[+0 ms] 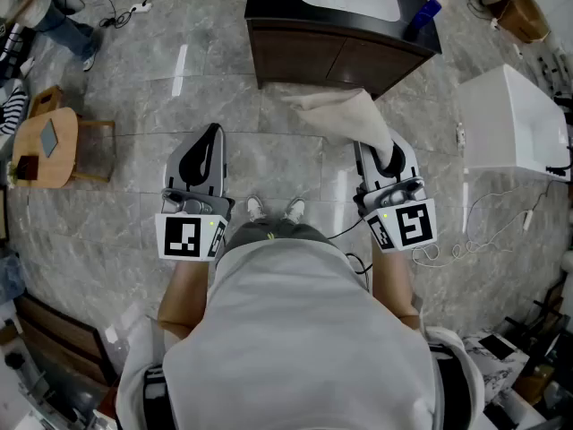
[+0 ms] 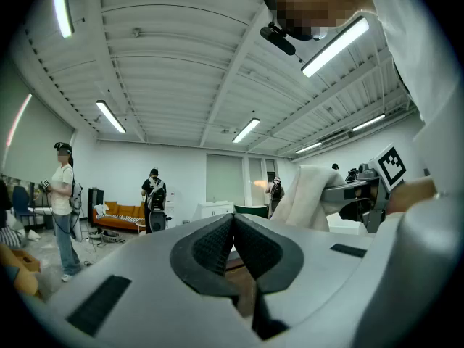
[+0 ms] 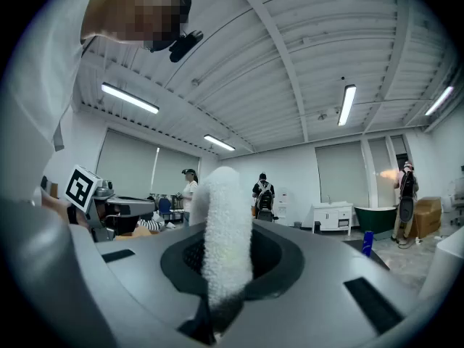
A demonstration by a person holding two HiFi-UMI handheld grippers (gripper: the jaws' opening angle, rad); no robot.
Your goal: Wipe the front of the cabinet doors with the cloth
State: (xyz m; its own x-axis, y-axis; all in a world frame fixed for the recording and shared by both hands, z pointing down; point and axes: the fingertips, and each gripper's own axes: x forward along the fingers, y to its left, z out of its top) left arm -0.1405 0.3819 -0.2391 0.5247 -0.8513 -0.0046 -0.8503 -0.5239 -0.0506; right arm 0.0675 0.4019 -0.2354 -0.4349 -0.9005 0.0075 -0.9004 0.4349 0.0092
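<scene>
Here the right gripper (image 3: 226,267) has its two jaws squeezed tight on the cloth (image 3: 225,216). The fluffy white cloth sticks out past them. The left gripper (image 2: 233,230) has its jaws pressed together with nothing in between. The two grippers are side by side in front of the person. The cloth points at the dark brown cabinet (image 1: 333,59), close to its doors. I cannot tell if it touches them. A blue bottle (image 1: 423,18) sits on the cabinet's top.

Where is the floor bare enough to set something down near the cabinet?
Bare floor lies between the wooden stool and the cabinet, and ahead of the left gripper. Crowded at right: cables trail beside the white unit.
</scene>
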